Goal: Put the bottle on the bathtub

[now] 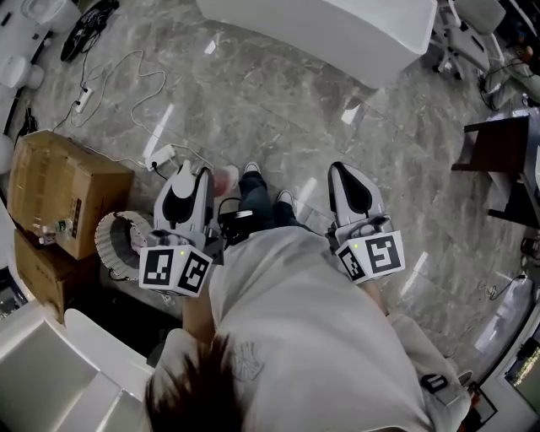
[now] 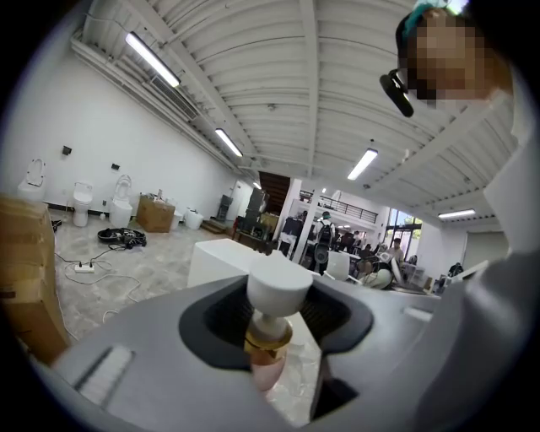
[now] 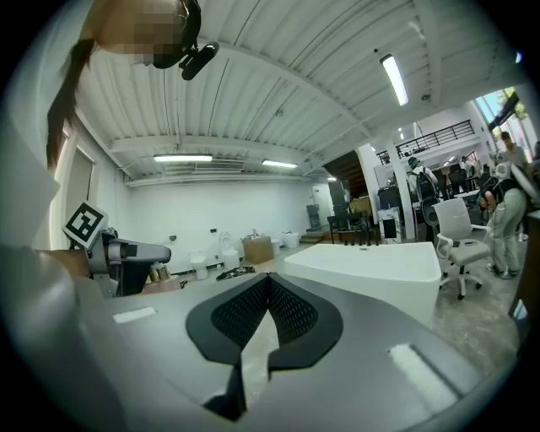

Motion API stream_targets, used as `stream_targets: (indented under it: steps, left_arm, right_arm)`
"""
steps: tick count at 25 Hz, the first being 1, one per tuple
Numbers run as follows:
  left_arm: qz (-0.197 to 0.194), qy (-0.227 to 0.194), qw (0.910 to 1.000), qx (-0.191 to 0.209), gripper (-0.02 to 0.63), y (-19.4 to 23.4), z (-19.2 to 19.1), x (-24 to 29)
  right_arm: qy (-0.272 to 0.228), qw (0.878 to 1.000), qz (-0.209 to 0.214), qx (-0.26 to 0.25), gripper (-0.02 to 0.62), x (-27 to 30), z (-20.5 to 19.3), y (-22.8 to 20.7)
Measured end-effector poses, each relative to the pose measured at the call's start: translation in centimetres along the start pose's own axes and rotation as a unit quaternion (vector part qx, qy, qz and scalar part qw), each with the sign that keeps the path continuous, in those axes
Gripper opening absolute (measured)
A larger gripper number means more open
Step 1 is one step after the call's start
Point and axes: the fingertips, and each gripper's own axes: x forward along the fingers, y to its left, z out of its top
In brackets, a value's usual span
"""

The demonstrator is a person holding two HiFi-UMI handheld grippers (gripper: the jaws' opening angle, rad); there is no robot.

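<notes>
- Left hand-held gripper [image 2: 274, 295] is clamped on the bottle [image 2: 263, 361], which stands upright between its jaws: white cap on top, a gold collar under it, and a pale pink body below. The bottle is up in the air over the floor, not on the tub.
- Right hand-held gripper [image 3: 268, 283] is at 3 o'clock of the left one in the head view. Its jaws are together at the tips, with nothing between them.
- Grey veined marble floor [image 1: 278, 110] fills most of the head view.
- White bathtub [image 1: 337, 29] lies at 12 o'clock of both grippers, well apart from the bottle. In the right gripper view its flat rim shows straight ahead.
- Person's white shirt [image 1: 312, 337] takes up the 6 o'clock part of the head view, with 2 shoes showing between the grippers.
- Cardboard box [image 1: 59, 198] sits on the floor at 9 o'clock of the left gripper.
- Office chair [image 1: 468, 25] stands at 3 o'clock of the bathtub, near its end.
- White power strip [image 1: 162, 155] lies on the floor at 11 o'clock of the left gripper, its cable trailing off toward 10 o'clock.
</notes>
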Motion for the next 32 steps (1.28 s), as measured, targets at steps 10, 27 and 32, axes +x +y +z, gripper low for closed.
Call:
stream_targets:
  steps: [10, 27, 32]
  left_arm:
    - [-0.022, 0.019, 0.9995, -0.008, 0.206, 4.3, 1.5, 4.7]
    - [-0.091, 0.033, 0.9951, 0.017, 0.206, 12.7, 5.5, 12.0]
    - [-0.088, 0.04, 0.9953, 0.008, 0.206, 14.2, 5.2, 12.3]
  right_arm:
    - [0.029, 0.999, -0.015, 0.003, -0.002, 6.4, 0.1, 0.5]
    - [0.025, 0.998, -0.053, 0.003, -0.002, 17.5, 1.2, 3.8]
    - [0.041, 0.997, -0.06, -0.002, -0.002, 18.2, 0.8, 4.3]
